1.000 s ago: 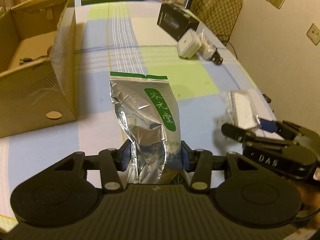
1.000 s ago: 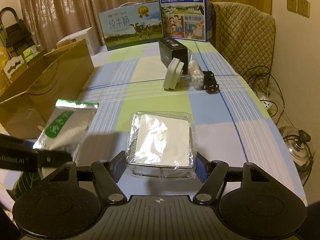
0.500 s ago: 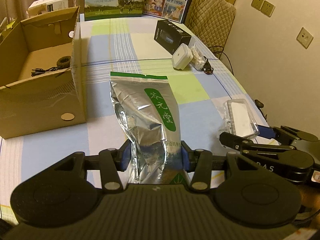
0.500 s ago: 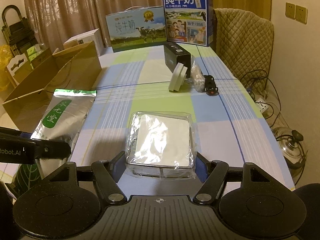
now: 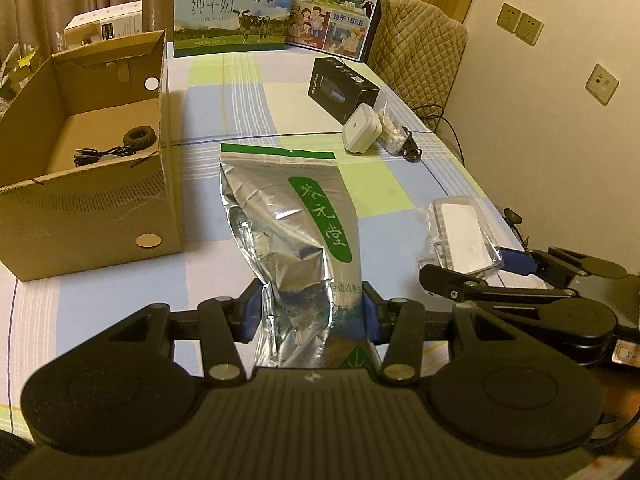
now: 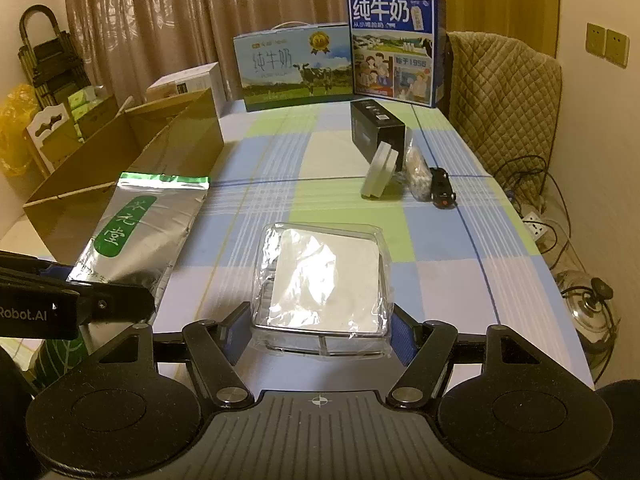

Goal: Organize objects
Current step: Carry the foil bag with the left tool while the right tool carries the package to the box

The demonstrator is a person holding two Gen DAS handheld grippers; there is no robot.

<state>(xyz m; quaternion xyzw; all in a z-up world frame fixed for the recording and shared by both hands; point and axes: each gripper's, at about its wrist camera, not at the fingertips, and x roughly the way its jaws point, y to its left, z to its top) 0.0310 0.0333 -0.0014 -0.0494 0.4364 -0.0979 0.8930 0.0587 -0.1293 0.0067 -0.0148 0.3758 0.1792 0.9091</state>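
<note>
- Foil pouch [image 5: 288, 240], silver with a green label, is clamped near its lower end between the blue pads of the left gripper [image 5: 310, 312]; the pouch extends forward above the tablecloth [image 5: 248, 92].
- Clear plastic case [image 6: 324, 280], holding a white insert, is pinched at its near end between the pads of the right gripper [image 6: 320, 336]; it is held over the right half of the table.
- Surface: one long table covered by a checked cloth in blue, green and pale squares with fine white stripes.
- Room: brown curtains [image 6: 152, 20] hang behind the far end; a quilted chair cover [image 6: 500, 92] stands at the far right; wall sockets [image 6: 606, 44] sit on the right wall; cables and a glass lid [image 6: 588, 300] lie on the floor at right.
- Count, far end: two milk cartons [image 6: 292, 68], standing side by side.
- Count, mid-table right: one black box [image 6: 376, 128], one white square device [image 6: 380, 176] leaning against it, one small bag of pale items [image 6: 416, 176], one small black toy car [image 6: 442, 190].
- Container: one open cardboard box [image 5: 84, 184] stands on the left side of the table, near the pouch.
- Box contents: one dark fabric ring [image 5: 139, 137] and a bundle of black cable [image 5: 96, 154] on the bottom.
</note>
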